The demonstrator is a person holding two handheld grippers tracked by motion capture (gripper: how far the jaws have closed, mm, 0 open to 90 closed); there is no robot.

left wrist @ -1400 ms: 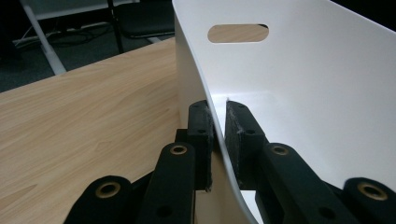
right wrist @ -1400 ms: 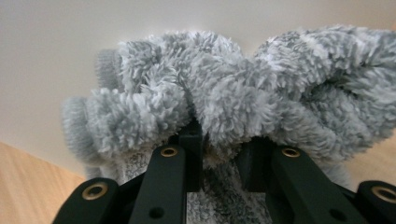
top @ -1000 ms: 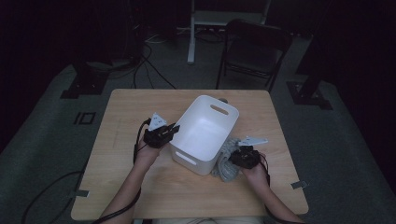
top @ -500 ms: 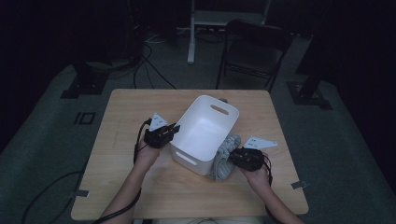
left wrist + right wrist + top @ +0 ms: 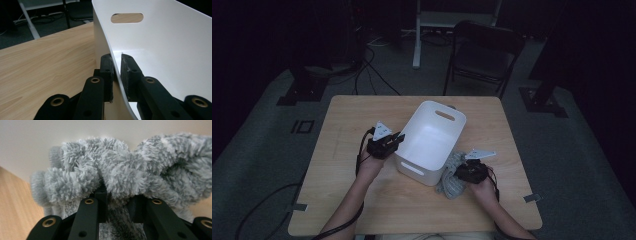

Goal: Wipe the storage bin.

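Observation:
A white plastic bin with handle slots stands in the middle of the wooden table. My left gripper is at its left long side, shut on the bin's wall, with one jaw inside and one outside the rim. A grey fluffy cloth, bunched up and with ribbed cuffs like socks, lies against the bin's near right corner. My right gripper is shut on this cloth, and its jaw tips are buried in the pile. The bin's inside looks bare.
The wooden table has bare room left of and in front of the bin. A dark folding chair and a white stand are on the floor beyond the far edge. Cables lie on the floor at the back left.
The right gripper, with the grey cloth in it, has dropped a little lower beside the bin and come slightly nearer the person. The left gripper and the bin have kept still.

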